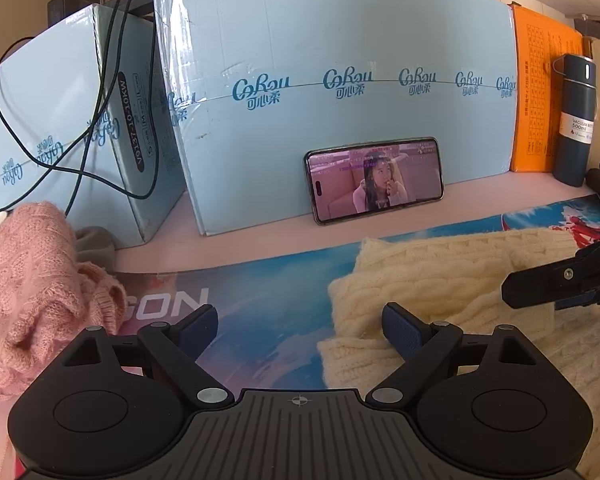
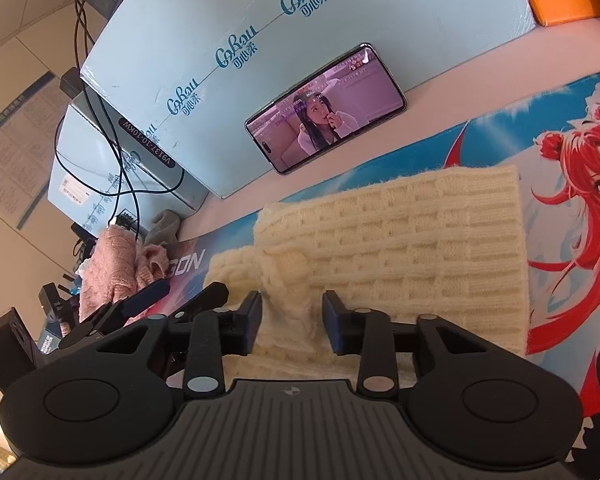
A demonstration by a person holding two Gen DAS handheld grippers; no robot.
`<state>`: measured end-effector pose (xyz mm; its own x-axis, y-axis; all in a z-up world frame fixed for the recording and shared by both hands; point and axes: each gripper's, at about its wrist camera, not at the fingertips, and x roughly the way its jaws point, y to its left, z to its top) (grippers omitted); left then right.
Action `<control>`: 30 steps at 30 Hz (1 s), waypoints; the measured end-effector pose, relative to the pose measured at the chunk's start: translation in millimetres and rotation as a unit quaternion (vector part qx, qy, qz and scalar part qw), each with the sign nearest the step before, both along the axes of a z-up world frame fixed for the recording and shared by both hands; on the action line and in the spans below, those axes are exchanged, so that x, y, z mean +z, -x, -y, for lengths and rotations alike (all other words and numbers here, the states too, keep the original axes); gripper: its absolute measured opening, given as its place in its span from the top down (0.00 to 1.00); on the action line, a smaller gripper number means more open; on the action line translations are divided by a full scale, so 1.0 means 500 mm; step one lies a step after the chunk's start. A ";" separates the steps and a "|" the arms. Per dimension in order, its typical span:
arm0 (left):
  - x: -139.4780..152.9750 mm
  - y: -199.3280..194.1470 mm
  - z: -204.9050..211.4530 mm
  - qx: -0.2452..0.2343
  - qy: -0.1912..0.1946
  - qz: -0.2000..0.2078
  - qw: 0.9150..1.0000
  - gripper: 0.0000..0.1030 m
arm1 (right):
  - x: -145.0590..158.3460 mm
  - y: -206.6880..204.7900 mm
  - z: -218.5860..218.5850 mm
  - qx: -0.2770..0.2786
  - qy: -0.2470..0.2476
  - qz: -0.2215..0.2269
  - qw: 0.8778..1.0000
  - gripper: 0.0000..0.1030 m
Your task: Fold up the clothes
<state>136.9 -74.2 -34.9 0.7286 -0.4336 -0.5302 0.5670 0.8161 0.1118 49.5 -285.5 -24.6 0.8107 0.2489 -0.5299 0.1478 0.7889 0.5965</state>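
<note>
A cream cable-knit sweater (image 1: 440, 280) lies partly folded on the printed desk mat (image 1: 260, 280); it also shows in the right wrist view (image 2: 400, 240). My left gripper (image 1: 300, 328) is open and empty, its right finger at the sweater's left edge. My right gripper (image 2: 292, 316) has its jaws part open around a raised bunch of the cream knit, pads not pressing it. The right gripper also shows in the left wrist view (image 1: 560, 280). A pink knit garment (image 1: 32, 288) lies crumpled at the left.
Light blue cardboard boxes (image 1: 340, 100) stand along the back with a phone (image 1: 374, 180) leaning on one. An orange box (image 1: 540, 100) and a dark flask (image 1: 576, 120) stand at the back right. Cables (image 1: 100, 120) hang over the left box.
</note>
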 end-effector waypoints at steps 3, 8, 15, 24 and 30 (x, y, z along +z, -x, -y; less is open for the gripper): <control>-0.004 0.000 0.002 -0.003 -0.005 -0.004 1.000 0.11 | 0.000 -0.001 -0.016 -0.018 0.076 -0.001 0.997 0.40; -0.006 0.000 0.003 -0.005 -0.008 -0.007 1.000 0.10 | 0.001 -0.002 -0.044 -0.047 0.200 -0.003 0.979 0.41; -0.003 0.006 0.002 -0.004 -0.007 0.001 1.000 0.08 | -0.004 0.006 -0.055 -0.062 0.262 0.004 0.963 0.33; 0.037 0.017 -0.051 0.019 0.079 0.031 0.996 0.08 | 0.040 0.113 -0.001 -0.111 0.154 0.086 0.978 0.12; 0.080 0.067 -0.107 0.004 0.200 0.080 0.976 0.01 | 0.061 0.236 -0.025 -0.121 0.163 0.132 0.970 0.00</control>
<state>103.5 -20.4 4.9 0.7929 -0.5764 -0.1977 0.5616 0.8171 -0.1302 -68.4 -273.2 6.2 0.9426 -0.1111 -0.3149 0.2278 0.9035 0.3631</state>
